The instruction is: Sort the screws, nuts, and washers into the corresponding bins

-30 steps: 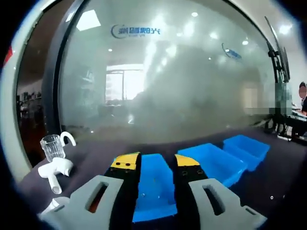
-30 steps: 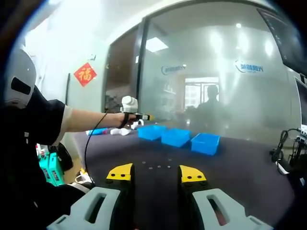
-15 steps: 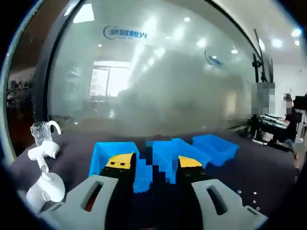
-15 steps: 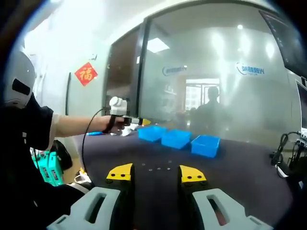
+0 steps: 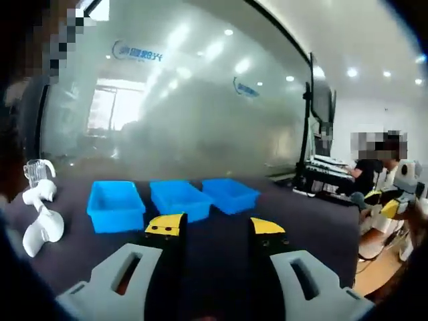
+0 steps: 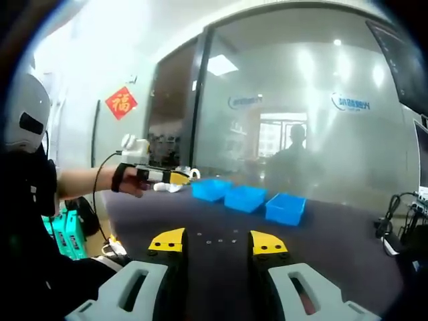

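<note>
Three blue bins (image 5: 178, 197) stand in a row on the dark table, well ahead of my left gripper (image 5: 217, 227), whose yellow-tipped jaws are apart with nothing between them. In the right gripper view the same bins (image 6: 246, 197) sit at the far side, and several small metal parts (image 6: 221, 241) lie scattered on the table just beyond my right gripper (image 6: 217, 242), which is open and holds nothing. A person's hand holds the left gripper (image 6: 160, 176) in the air left of the bins.
A white stand (image 5: 40, 224) and a clear glass cup (image 5: 32, 172) sit at the table's left end. Frosted glass wall (image 6: 287, 114) behind the bins. A person (image 5: 371, 177) sits at a desk beyond the table's right end.
The left gripper has drawn back from the bins and moved left and lower in the right gripper view; its own view now takes in all three bins from farther off. The right gripper has held still.
</note>
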Demonstrator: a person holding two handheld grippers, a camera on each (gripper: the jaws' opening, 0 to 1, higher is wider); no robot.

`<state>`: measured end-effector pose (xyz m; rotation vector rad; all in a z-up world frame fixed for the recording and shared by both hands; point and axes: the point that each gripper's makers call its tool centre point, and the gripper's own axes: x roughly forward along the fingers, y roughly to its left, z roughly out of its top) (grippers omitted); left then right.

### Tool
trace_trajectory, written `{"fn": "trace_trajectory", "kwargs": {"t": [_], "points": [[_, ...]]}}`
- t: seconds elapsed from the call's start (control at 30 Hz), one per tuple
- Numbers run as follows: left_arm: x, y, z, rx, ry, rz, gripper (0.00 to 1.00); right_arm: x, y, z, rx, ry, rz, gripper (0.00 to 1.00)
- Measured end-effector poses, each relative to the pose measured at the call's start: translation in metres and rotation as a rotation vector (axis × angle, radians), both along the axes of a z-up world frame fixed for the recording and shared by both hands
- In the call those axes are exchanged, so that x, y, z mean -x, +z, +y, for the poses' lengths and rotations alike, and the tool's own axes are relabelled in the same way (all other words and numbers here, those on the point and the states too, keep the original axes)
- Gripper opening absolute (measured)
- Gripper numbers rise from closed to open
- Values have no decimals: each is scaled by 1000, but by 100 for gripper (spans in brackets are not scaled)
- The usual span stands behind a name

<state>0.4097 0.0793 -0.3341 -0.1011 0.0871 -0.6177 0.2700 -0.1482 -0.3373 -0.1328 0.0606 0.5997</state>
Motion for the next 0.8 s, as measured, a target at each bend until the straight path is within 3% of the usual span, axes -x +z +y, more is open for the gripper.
{"fn": "trace_trajectory", "kwargs": {"t": [0.17,0.27,0.63,0.8], "points": [[35,1,-17,-61,-62,-41,35,-1,3,-1,1,-5,-8,32],[52,5,-24,-41,-103,-50,35,-1,2,-2,2,-10,-5,32],[68,-5,-11,-71,-133,-49,35,2,-3,-10,5,-31,7,32],[72,-8,-13,-45,-172,-10,34,-1,-3,-13,3,-42,5,32]]}}
